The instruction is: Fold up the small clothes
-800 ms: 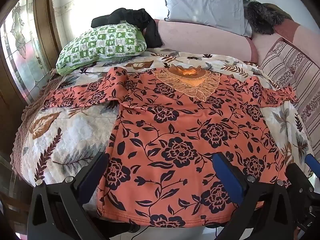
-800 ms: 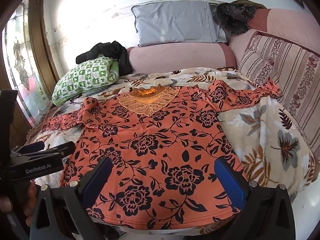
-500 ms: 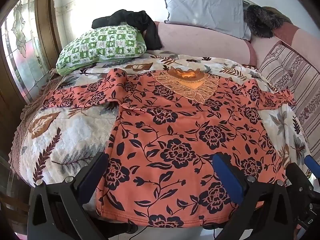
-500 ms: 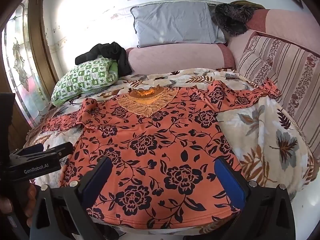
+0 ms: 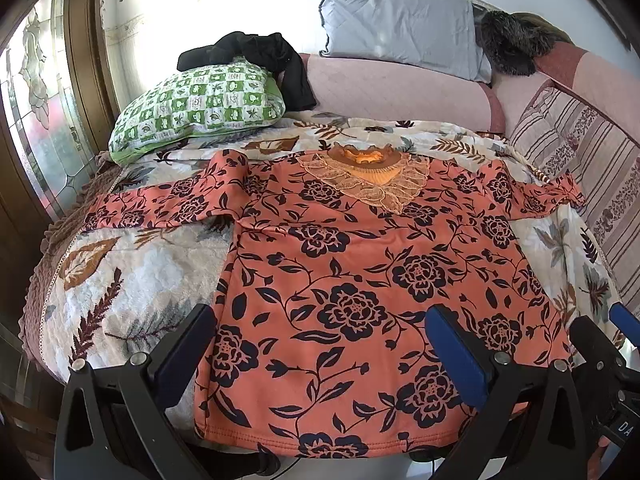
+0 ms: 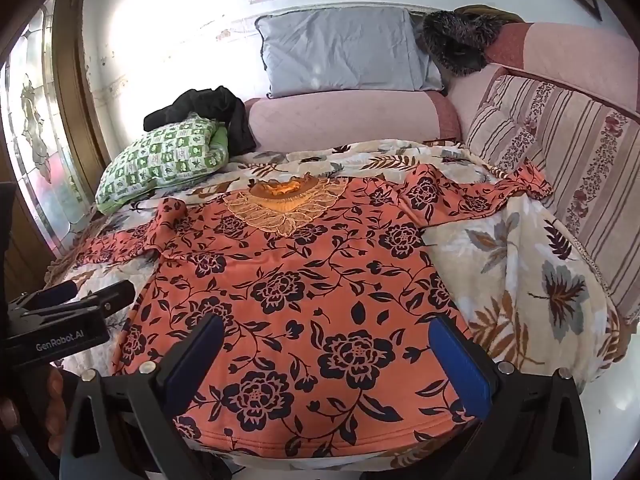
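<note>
While both jaws gape empty over the floral top (image 5: pixel 360 280): green pillow (image 5: pixel 200 108), black garment (image 5: pixel 256 54) behind.

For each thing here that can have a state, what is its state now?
Floral top: spread flat, unfolded, sleeves out to both sides.
Left tool: open, holding nothing.
Right tool: open, holding nothing.
Black garment: crumpled on the green pillow.

Both views seem to have crept slightly nearer the orange floral top (image 5: pixel 360 280); nothing else differs.
</note>
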{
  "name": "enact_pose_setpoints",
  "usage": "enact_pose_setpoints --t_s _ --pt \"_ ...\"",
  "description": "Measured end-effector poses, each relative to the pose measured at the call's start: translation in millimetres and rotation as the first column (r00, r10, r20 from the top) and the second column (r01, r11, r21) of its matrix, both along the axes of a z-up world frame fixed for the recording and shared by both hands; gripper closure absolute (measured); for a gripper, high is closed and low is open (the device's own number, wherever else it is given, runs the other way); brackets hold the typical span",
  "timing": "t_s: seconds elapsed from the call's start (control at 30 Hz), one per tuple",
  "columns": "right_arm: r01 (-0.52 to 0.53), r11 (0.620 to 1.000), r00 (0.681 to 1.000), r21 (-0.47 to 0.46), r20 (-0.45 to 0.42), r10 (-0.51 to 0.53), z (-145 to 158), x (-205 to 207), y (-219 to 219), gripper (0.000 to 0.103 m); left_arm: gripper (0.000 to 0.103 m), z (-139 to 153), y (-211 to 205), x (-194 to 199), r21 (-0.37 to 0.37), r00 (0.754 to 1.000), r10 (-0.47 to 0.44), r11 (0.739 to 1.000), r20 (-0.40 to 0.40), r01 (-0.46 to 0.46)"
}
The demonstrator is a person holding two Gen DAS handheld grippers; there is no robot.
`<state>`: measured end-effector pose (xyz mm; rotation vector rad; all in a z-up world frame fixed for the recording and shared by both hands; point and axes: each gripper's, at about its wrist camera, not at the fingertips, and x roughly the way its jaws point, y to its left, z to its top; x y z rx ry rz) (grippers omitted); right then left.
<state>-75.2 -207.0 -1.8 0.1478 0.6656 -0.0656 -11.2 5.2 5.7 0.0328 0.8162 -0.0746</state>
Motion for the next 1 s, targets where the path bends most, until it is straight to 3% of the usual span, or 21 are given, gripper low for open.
enact_pose_setpoints --t_s 0.47,0.67,0.83,1.0 --pt "0.008 1.000 1.000 0.003 0.001 -0.008 1 -1 -3 0.000 0.000 -1 2 -3 0.005 1.000 -0.001 1.000 0.002 0.001" --pt "0.024 1.000 0.999 0.009 0.039 -0.024 9 -5 -7 0.000 0.000 -2 7 -2 0.002 1.000 0.013 1.000 0.010 -0.013" --pt "0.021 1.000 1.000 0.017 0.014 -0.021 6 -2 -8 0.000 0.000 5 9 -5 -0.011 0.999 0.013 1.000 0.034 -0.012" --pt "0.024 1.000 0.999 0.019 0.038 -0.025 7 -10 -7 0.000 0.000 4 6 -9 0.021 0.999 0.011 1.000 0.047 -0.012"
